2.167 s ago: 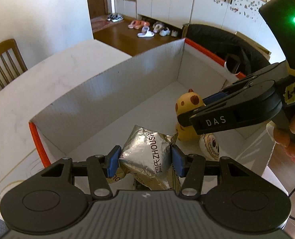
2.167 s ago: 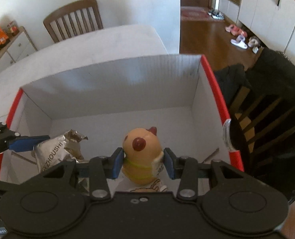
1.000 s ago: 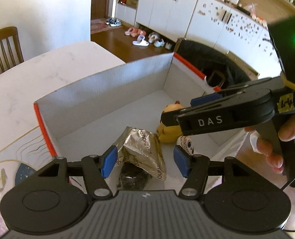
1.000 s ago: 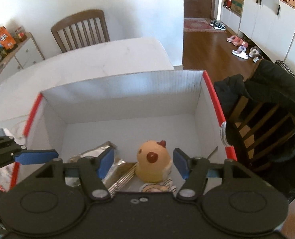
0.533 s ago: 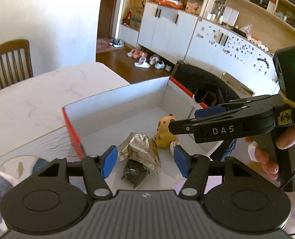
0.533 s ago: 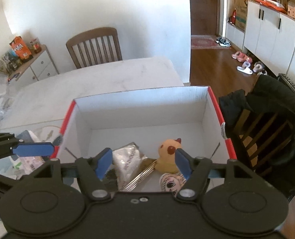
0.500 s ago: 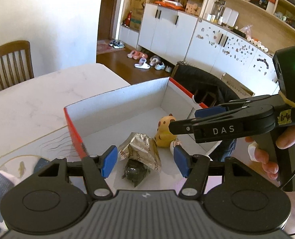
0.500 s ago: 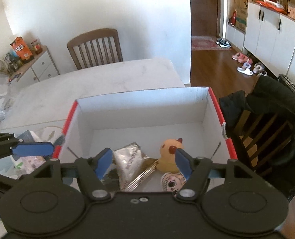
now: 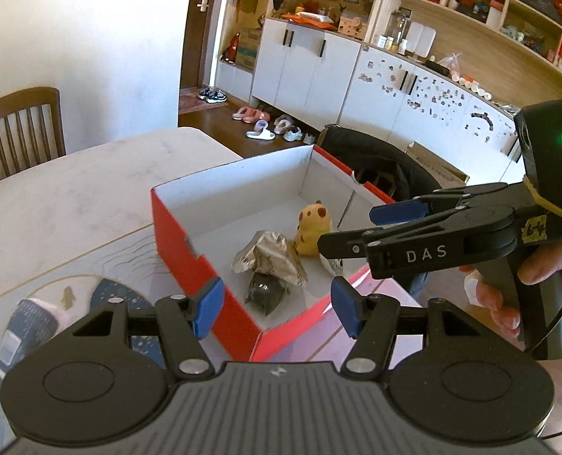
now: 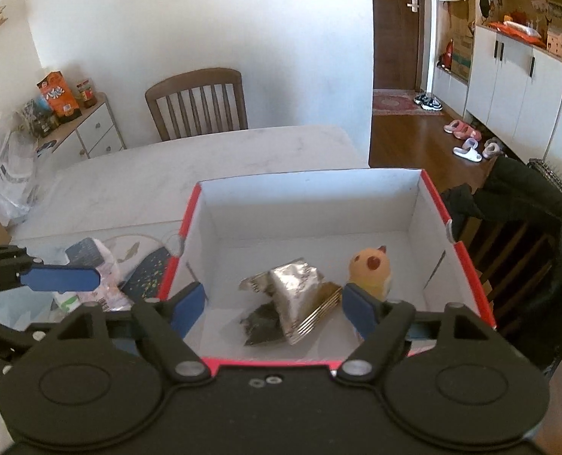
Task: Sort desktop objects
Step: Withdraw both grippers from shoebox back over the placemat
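A red box with a white inside (image 9: 174, 235) (image 10: 307, 204) stands on the table. In it lie a silver foil snack packet (image 9: 269, 258) (image 10: 296, 284), a dark packet (image 9: 265, 294) (image 10: 262, 326), a yellow chick toy (image 9: 311, 223) (image 10: 370, 269) and a small round printed item (image 9: 332, 265). My left gripper (image 9: 275, 309) is open and empty, above the box's near corner. My right gripper (image 10: 275, 309) is open and empty, above the box's near wall; it also shows from the side in the left wrist view (image 9: 379, 223).
Left of the box, a tissue pack (image 10: 95, 273) and a dark patterned item (image 10: 148, 269) lie on a placemat (image 9: 91, 265). Wooden chairs (image 10: 197, 102) stand at the far side. A chair with a black jacket (image 10: 523, 204) stands right of the box.
Both grippers let go of the foil packet and the chick toy, opened, and pulled up and back out of the box. Both items now lie in the box.
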`<control>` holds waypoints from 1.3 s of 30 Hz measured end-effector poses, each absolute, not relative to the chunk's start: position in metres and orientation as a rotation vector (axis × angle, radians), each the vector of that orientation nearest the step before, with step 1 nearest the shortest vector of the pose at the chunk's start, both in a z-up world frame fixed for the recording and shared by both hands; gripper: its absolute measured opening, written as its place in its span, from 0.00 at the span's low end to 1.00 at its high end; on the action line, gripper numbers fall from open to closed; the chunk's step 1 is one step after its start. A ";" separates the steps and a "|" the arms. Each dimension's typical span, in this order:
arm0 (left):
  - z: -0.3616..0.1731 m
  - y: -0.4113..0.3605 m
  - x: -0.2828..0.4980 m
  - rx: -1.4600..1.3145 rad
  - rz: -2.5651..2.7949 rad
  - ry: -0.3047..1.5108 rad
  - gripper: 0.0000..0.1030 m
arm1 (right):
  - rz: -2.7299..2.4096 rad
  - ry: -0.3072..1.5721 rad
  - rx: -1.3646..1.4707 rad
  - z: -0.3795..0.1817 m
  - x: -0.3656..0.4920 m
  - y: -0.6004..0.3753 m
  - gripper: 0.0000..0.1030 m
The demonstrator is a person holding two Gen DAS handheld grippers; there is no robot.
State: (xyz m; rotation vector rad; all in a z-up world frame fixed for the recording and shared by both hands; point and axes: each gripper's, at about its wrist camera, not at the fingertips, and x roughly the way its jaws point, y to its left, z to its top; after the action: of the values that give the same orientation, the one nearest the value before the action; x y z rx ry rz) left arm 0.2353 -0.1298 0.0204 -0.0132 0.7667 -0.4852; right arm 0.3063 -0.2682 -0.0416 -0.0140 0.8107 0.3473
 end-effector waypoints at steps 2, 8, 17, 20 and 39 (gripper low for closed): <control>0.020 -0.122 0.229 -0.013 -0.490 0.767 0.59 | 0.347 0.798 -0.010 -0.040 0.298 -0.261 0.81; 0.018 -0.094 0.209 -0.010 -0.505 0.756 0.72 | 0.350 0.770 0.002 -0.039 0.274 -0.239 0.89; 0.011 -0.040 0.184 -0.035 -0.486 0.731 0.91 | 0.340 0.754 -0.010 -0.044 0.246 -0.195 0.96; 0.007 -0.019 0.175 -0.044 -0.465 0.729 0.97 | 0.340 0.747 -0.023 -0.046 0.240 -0.179 0.97; -0.041 0.081 0.126 -0.056 -0.330 0.807 0.99 | 0.379 0.761 -0.054 -0.075 0.231 -0.098 0.98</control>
State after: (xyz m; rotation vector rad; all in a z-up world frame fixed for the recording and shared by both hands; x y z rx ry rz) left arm 0.1257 0.0812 -0.0415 -0.0558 0.8071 -0.3302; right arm 0.2311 -0.0981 -0.0754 -0.0545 0.7610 0.3786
